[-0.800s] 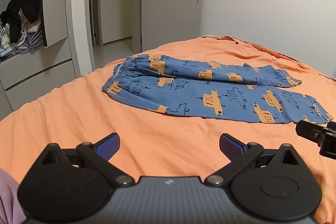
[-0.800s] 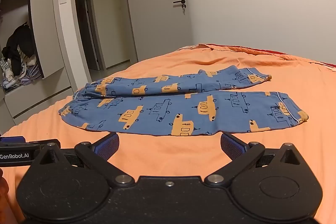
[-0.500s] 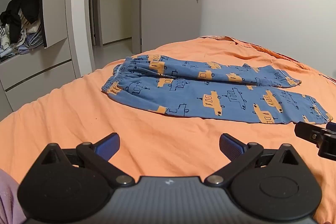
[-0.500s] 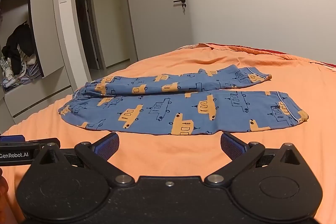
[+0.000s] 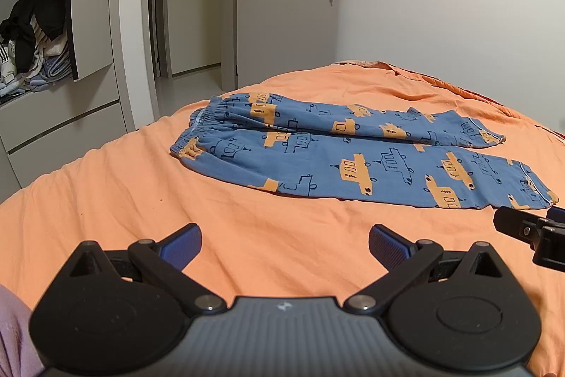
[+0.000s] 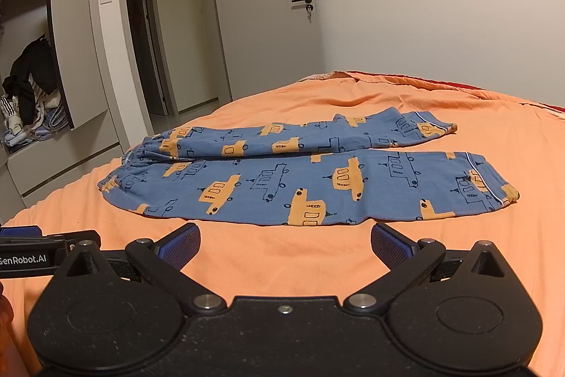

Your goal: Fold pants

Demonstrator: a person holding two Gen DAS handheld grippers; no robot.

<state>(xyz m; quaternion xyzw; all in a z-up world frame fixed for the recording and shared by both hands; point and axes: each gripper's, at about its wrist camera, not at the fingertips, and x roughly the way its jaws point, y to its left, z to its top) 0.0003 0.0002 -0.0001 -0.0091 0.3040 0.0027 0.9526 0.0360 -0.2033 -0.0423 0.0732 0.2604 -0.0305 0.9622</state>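
Beyond both wide-spread grippers, pants (image 6: 310, 179) lie flat, untouched

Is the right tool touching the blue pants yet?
Apart. The right wrist view shows the right tool open, with a strip of bare orange bedsheet between its fingertips and the pants.

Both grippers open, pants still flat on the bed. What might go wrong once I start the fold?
1. The pants lie on a soft orange bedsheet; a low pinch by the left gripper may catch the sheet too.
2. The far leg overlaps the near leg near the waistband; lifting one may drag the other askew.
3. The right gripper sits close beside the left, so they may collide.
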